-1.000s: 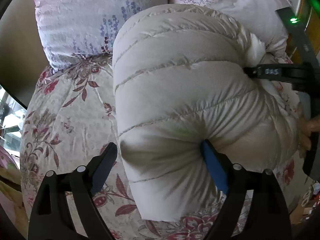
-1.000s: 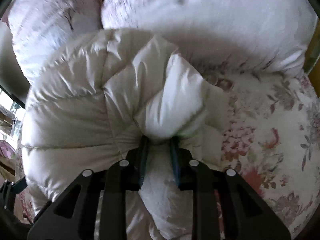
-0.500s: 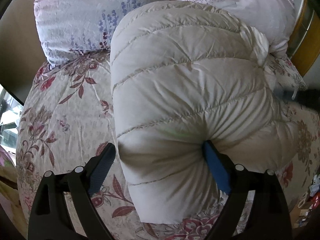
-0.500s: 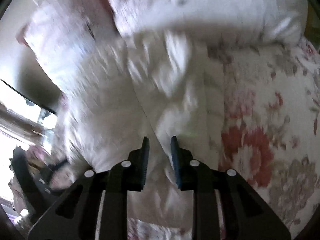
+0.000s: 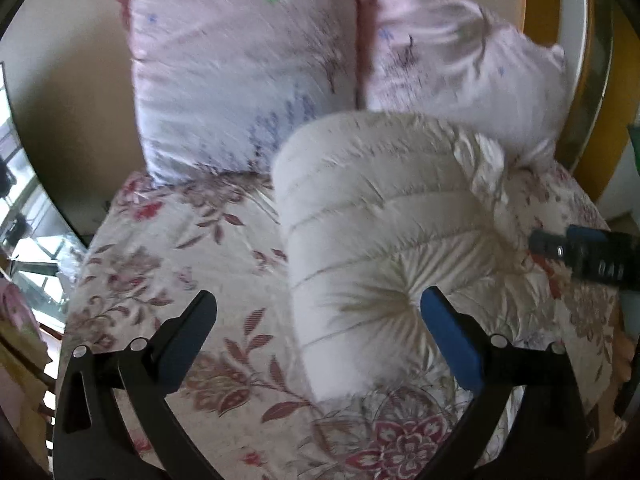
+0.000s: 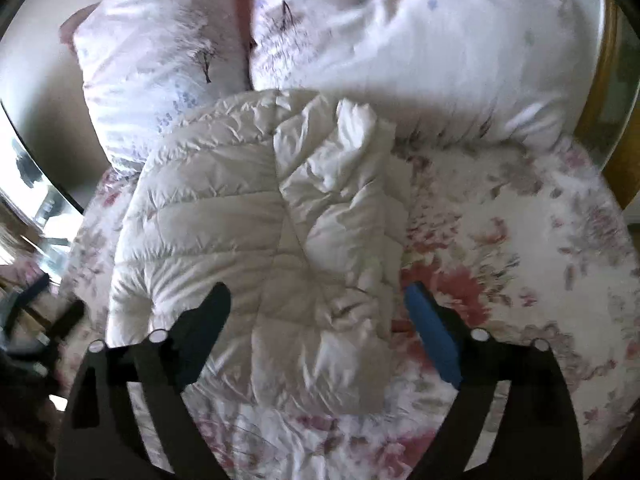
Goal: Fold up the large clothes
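A white quilted puffer jacket [image 5: 380,216] lies folded in a thick bundle on the floral bedspread [image 5: 168,264]. My left gripper [image 5: 318,312] is open and empty, its fingers wide apart at the bundle's near left end. In the right wrist view the jacket [image 6: 248,224] lies with its folded sleeve or collar on top. My right gripper [image 6: 316,308] is open and empty, just above the bundle's near edge. The right gripper's tip shows at the right of the left wrist view [image 5: 584,256].
Two pale pink pillows [image 5: 240,80] [image 5: 460,76] lean against the headboard behind the jacket. The bed's left edge drops off by a window [image 5: 24,216]. A wooden frame [image 5: 600,80] stands at the right.
My right gripper has let go of the jacket fold, opened wide and pulled back. My left gripper has drawn back from the bundle and risen. The jacket stays folded.
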Tool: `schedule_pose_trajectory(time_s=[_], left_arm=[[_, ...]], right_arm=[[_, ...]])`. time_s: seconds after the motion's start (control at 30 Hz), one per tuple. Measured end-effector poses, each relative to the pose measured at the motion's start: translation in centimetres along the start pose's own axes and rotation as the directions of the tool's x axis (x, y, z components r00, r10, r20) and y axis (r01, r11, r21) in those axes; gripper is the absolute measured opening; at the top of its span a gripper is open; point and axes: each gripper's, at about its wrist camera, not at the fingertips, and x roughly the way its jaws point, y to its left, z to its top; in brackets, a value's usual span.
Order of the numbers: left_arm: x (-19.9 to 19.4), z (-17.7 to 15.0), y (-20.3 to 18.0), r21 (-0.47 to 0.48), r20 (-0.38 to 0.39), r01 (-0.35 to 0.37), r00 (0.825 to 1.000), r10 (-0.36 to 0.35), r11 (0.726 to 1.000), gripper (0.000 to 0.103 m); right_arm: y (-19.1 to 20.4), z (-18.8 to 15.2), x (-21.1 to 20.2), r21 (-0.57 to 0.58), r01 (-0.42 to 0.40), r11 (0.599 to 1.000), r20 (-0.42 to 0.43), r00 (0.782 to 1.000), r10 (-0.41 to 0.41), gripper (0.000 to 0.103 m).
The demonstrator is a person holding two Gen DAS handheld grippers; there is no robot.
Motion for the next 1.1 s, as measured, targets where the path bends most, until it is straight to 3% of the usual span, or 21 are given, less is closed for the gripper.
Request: schedule_pose_trajectory(time_s=[0.1,0.17,0.33,0.4,0.83,1.1], left_arm=[[-1.1,-0.2,0.5,-0.016,0.004,0.007,1.000,-0.006,1.000,0.102],[-1.6,-0.6,0.5,-0.025,-0.007,0.017,1.000,-0.017,1.000,0.102],[-1.9,-2.3,-0.6,0.011,-0.021,-0.082,0.996,0.082,0.997,0.102],[-1.9,-3.0,-0.8,0.012,-0.033,-0.096,0.995,0.096,0.995,0.102],[1.3,-6.5,-0.8,-0.023,-0.236,-0.047,0.971,0.040,0.999,0.102],[3.5,-8.2,-1.6,0.011,-0.291,-0.033,0.956,0.035,0.999,0.101]], right_arm=[[0.6,-1.7,-2.1,-0.005,0.132,0.991,0.089,0.987,-0.131,0.101],[0.3,-2.1,-2.8,0.049,0.112,0.992,0.117,0.986,-0.117,0.101],[-0.2,-3.9,-1.4,0.069,0.024,0.997,-0.065,0.998,-0.020,0.101],[0.4,-4.9,-1.5,0.042,0.020,0.999,-0.088,0.996,-0.016,0.101],[1.6,-8.5,0.0,0.000,0.035,0.999,-0.225,0.974,-0.034,0.101],[1.5,-10.0,2.1,-0.030,0.062,0.998,-0.261,0.963,-0.068,0.101]])
